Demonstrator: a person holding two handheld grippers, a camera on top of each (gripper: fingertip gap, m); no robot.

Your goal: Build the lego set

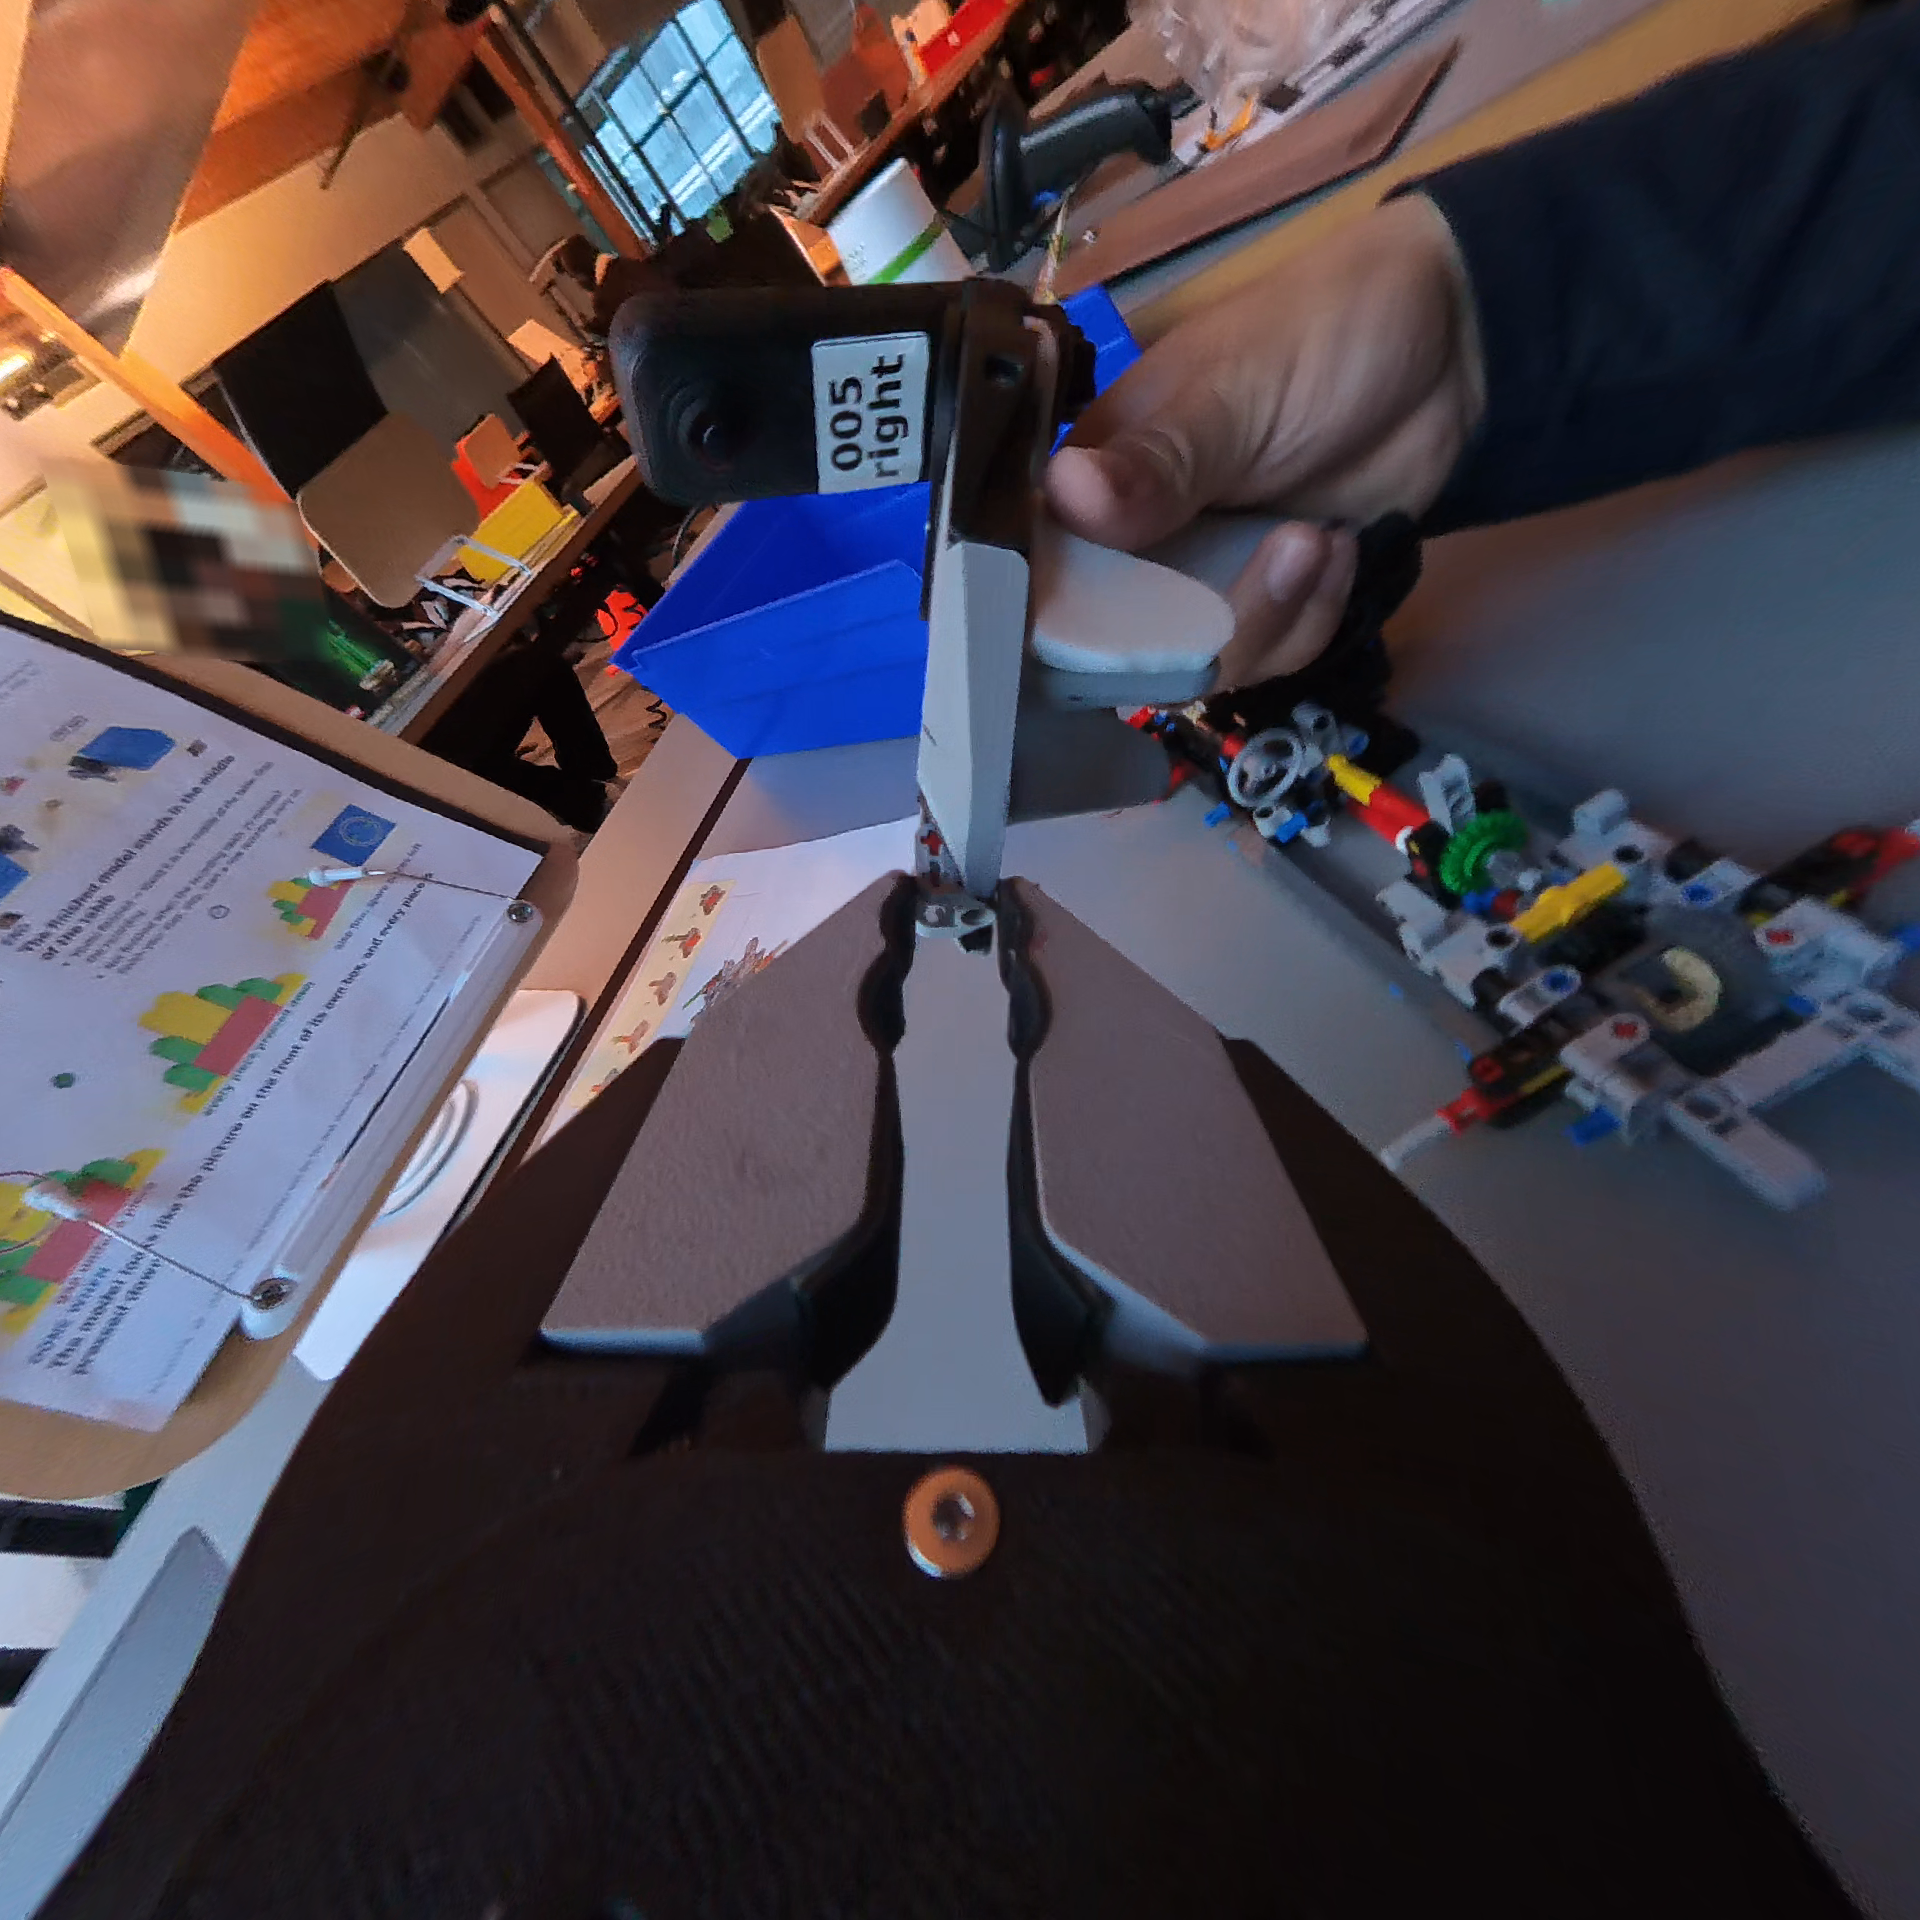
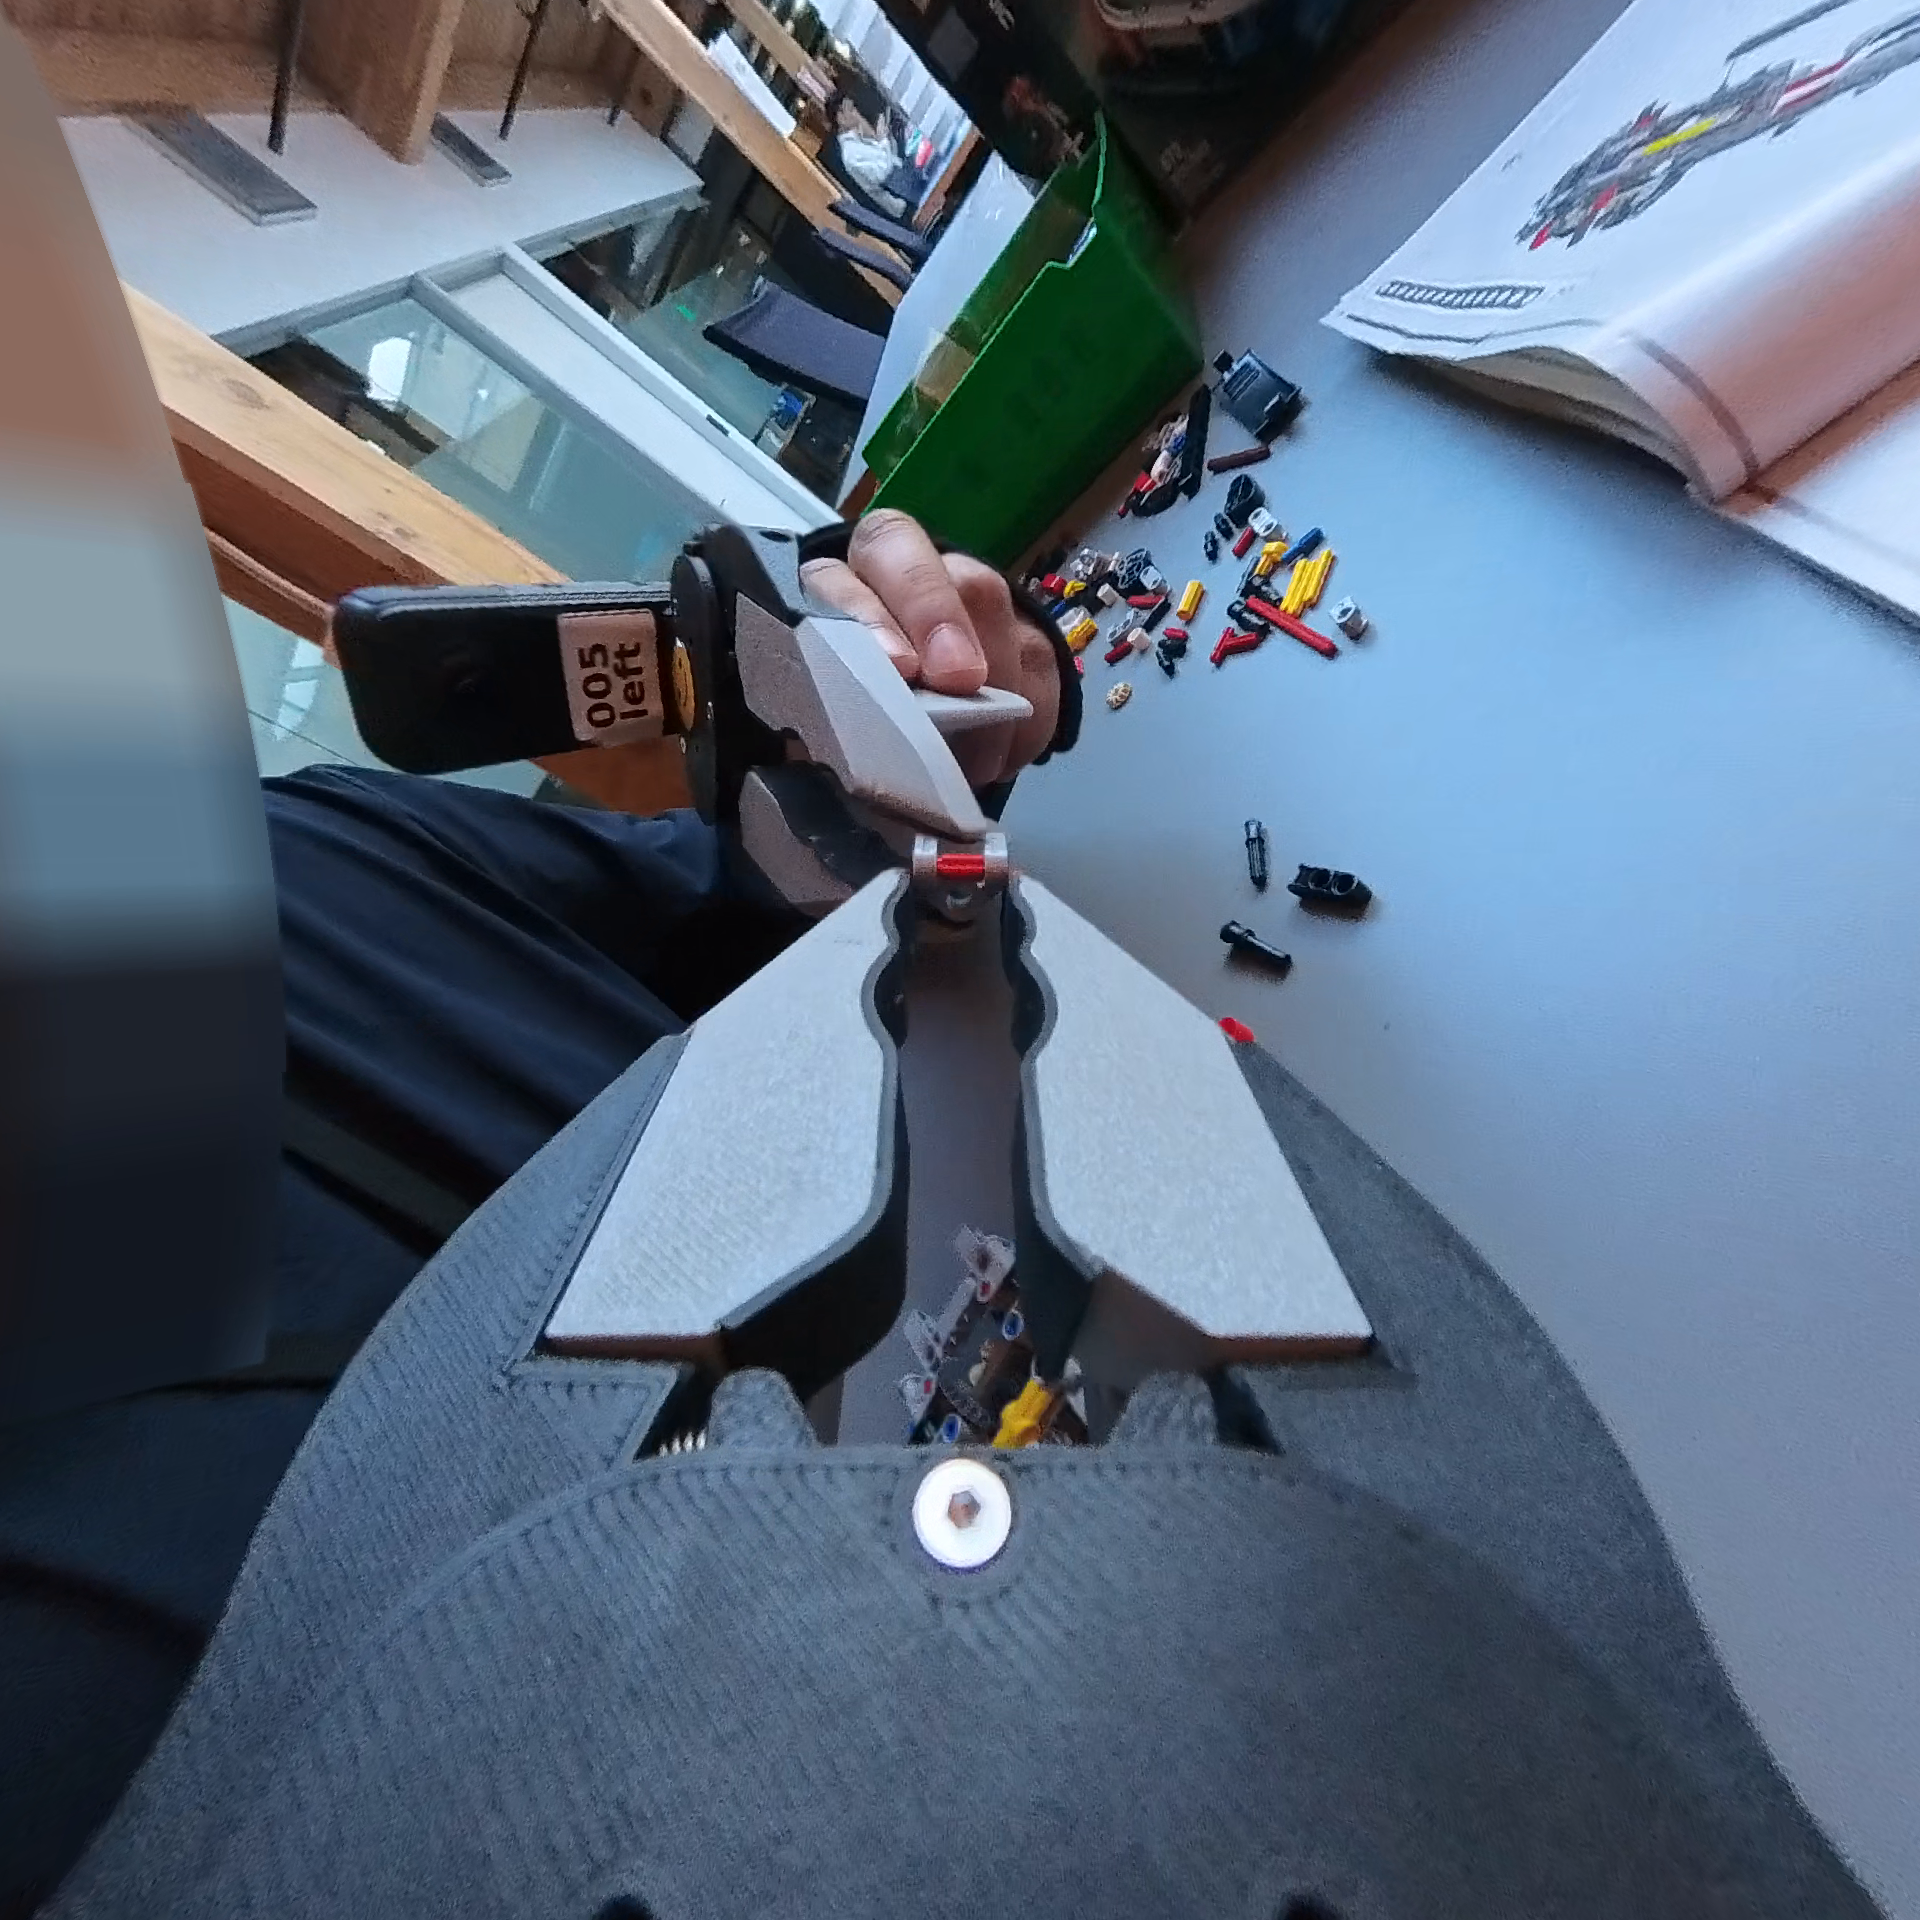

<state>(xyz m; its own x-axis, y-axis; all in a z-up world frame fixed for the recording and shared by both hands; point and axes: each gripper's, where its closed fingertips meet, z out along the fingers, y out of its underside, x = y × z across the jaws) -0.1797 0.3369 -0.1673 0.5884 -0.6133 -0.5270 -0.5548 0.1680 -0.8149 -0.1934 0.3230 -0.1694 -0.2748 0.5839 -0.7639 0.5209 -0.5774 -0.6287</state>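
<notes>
A small grey building-brick connector [image 2: 958, 868] with a red pin through it is held in the air above a grey table [image 2: 1558, 935], caught between two hand-held grippers that meet tip to tip. The right gripper [image 2: 958, 883] is clamped on it – its two fingers press the piece from either side. The left gripper [image 1: 956, 914] is closed on the same piece from the opposite direction, fingertips pinching its end. A hand [image 1: 1278, 416] holds the right gripper's handle, and another hand [image 2: 935, 613] holds the left one.

On the table just beyond lie a few loose black pins [image 2: 1255, 945] and, farther off, a scatter of red, yellow and black parts [image 2: 1226, 592]. A partly built grey model [image 1: 1662, 966] with a green gear sits to one side. An open instruction book [image 2: 1662, 312], a green bin [image 2: 1039, 343] and a blue bin [image 1: 790, 644] stand well apart – a printed sheet [image 1: 187, 987] on a board lies at the table's edge.
</notes>
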